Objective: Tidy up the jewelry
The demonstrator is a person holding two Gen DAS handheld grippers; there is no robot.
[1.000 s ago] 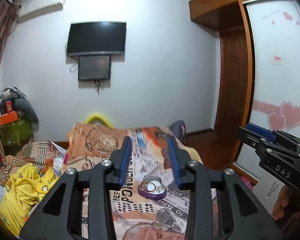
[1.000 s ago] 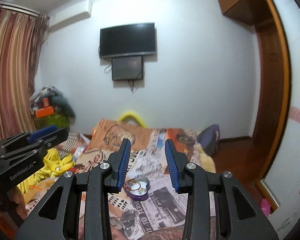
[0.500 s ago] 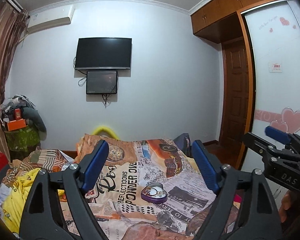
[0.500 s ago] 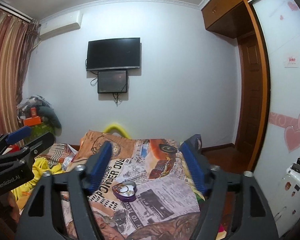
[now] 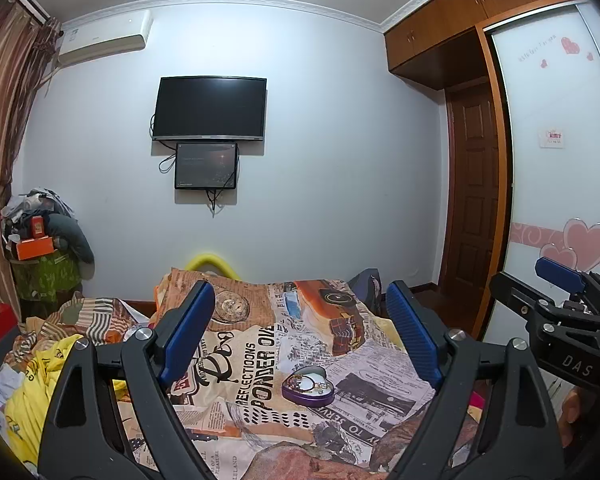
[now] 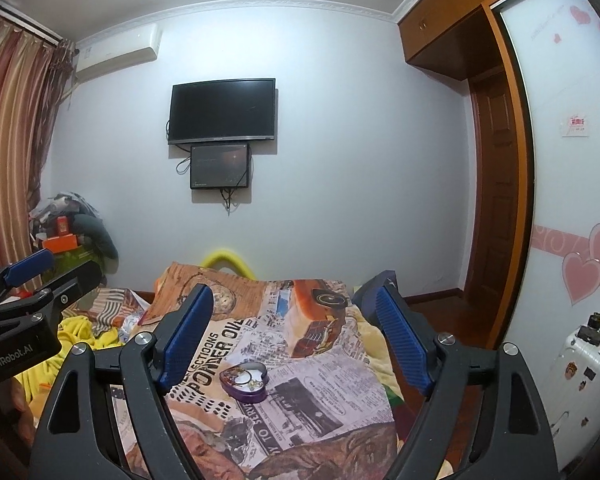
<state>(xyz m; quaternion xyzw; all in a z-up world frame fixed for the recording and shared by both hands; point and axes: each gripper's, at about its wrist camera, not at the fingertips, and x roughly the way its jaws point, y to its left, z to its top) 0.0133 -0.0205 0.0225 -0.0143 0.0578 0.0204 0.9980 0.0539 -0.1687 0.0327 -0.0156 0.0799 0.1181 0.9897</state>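
Note:
A purple heart-shaped tin [image 5: 308,386] lies open on the printed bed cover [image 5: 364,390], with rings and thin chains inside it. In the right wrist view the tin [image 6: 245,378] sits a little left of centre. My left gripper [image 5: 299,289] stands open above the near part of the bed, short of the tin, with nothing between its blue pads. My right gripper [image 6: 294,291] is open and empty too, at about the same distance from the tin. Each gripper shows at the edge of the other's view.
Yellow clothes [image 5: 32,376] and striped fabric are piled on the bed's left side. A cluttered stand [image 5: 40,256] is in the left corner. On the right are a wardrobe with sliding doors [image 5: 556,184], a wooden door [image 5: 476,200] and a white case [image 6: 576,364].
Both grippers have opened wide from a narrow gap. Both views have tilted up a little, so the tin now sits lower between the fingers.

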